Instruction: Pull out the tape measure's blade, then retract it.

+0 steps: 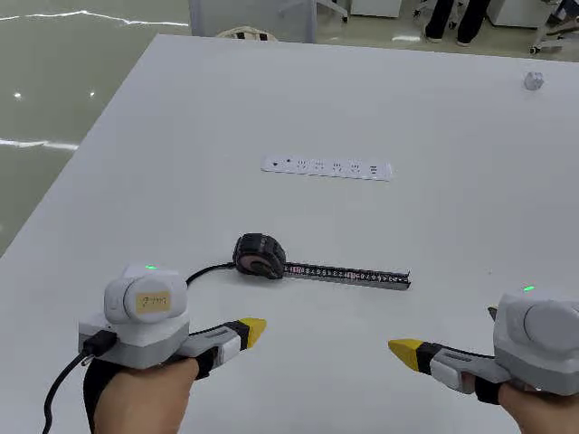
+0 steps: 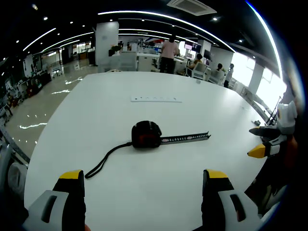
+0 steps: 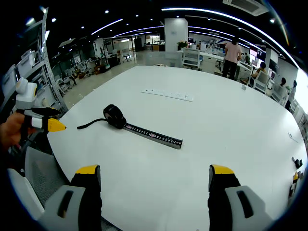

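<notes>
An open-plan office: a large white bench [image 1: 407, 108] carrying a power strip [image 1: 327, 167], polished floor [image 1: 54, 90], long ceiling light strips [image 2: 159, 17], and, far off, what look like rows of workstations [image 2: 139, 58] with people [image 2: 169, 50].

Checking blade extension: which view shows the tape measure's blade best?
Head view: the blade lies side-on, markings visible, from case to end hook. Right gripper view shows it whole but smaller; left gripper view shows it foreshortened and small.

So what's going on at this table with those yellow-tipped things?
A person holds the left tongs and right tongs, both open, at a white table. Ahead of them lies a black tape measure, its blade partly out, flat on the surface. Neither tongs touches it. A power strip lies farther back.
</notes>
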